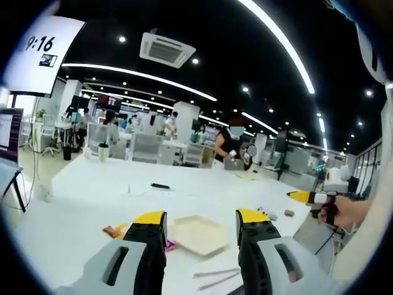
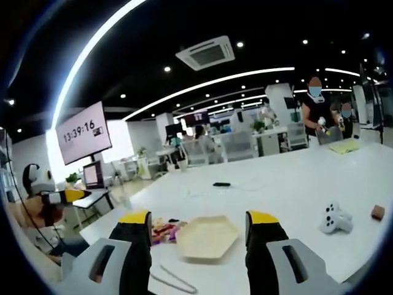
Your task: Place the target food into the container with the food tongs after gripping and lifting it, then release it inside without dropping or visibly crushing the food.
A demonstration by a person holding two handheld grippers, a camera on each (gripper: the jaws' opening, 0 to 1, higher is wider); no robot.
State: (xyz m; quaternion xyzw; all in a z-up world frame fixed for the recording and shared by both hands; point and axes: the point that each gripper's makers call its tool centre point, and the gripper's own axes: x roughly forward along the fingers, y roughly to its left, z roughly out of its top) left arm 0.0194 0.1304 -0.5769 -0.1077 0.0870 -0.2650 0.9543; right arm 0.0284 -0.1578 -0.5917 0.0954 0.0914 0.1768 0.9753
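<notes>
**Q:** Where does the food sit on the white desk (image 1: 92, 203)?

**A:** Colourful wrapped food pieces (image 2: 164, 230) lie just beside the pale hexagonal tray (image 2: 207, 236), on its side toward the laptop (image 2: 94, 176). In the left gripper view the same tray (image 1: 199, 234) lies between the two jaws, with an orange-wrapped snack (image 1: 114, 231) near it.

**Q:** And the tongs?

**A:** The left tongs (image 1: 201, 222) stand spread apart, holding nothing, above the desk. The right tongs (image 2: 198, 224) are likewise spread and empty, the tray framed between them. Thin metal food tongs (image 2: 174, 279) lie on the desk just in front of the tray.

**Q:** Anything else near the tray?

**A:** A white game controller (image 2: 334, 219) rests well apart from it, a small brown block (image 2: 377, 212) beyond that, and a dark remote (image 2: 221, 184) farther back. People stand behind the desk; a wall screen (image 2: 84, 133) shows a clock.
</notes>
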